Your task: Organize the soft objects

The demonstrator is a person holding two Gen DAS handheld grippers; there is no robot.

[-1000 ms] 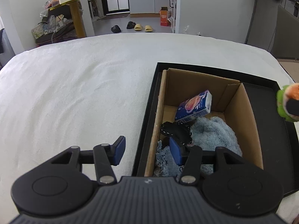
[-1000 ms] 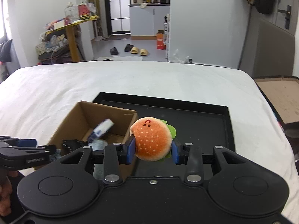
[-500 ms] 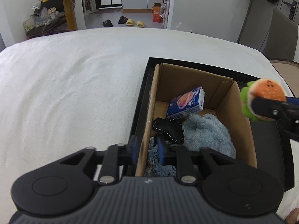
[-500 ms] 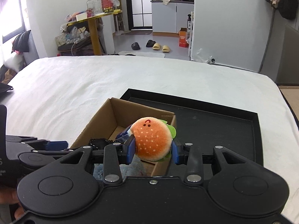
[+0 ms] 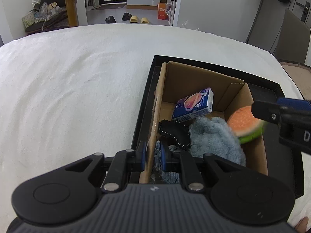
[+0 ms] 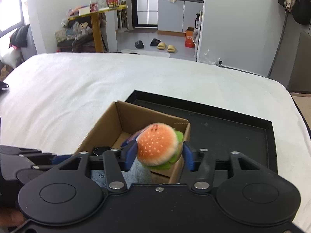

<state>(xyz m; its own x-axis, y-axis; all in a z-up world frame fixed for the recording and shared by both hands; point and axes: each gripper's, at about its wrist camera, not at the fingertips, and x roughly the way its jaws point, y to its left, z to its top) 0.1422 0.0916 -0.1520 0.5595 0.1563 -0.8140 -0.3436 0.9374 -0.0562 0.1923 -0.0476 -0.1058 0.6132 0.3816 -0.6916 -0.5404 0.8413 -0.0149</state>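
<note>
Nearest the left wrist camera, the left gripper [image 5: 153, 156] is clenched on the near left wall of the open brown cardboard box [image 5: 196, 81], its blue pads pinching the cardboard edge and steadying the box. The box stands at the left end of a shallow black rectangular tray [image 6: 223, 128] that lies on a white bedcover [image 5: 68, 89].

In the right wrist view, the right gripper [image 6: 159, 155] hangs over the right side of the box, and its jaws have just been opening. The round plush hamburger toy [image 6: 157, 145], with an orange seeded bun and a green lettuce rim, sits between the blue pads with a gap showing on the right side; it looks blurred and appears released, probably dropping. In the left wrist view the toy is just inside the box's right wall, above a fluffy grey-blue cloth [image 5: 211, 136].

Deeper in the box lie a black stitched soft item [image 5: 175, 132] and a blue printed tissue pack [image 5: 194, 104] leaning toward the far wall.

To do this step well, the left grip should hold the box firm so it does not slide on the tray. The right jaws should spread wide enough that the plush clears both pads. The hand should stay over the box opening, not the rim, since the toy is close to the right wall and could bounce out onto the tray.
</note>
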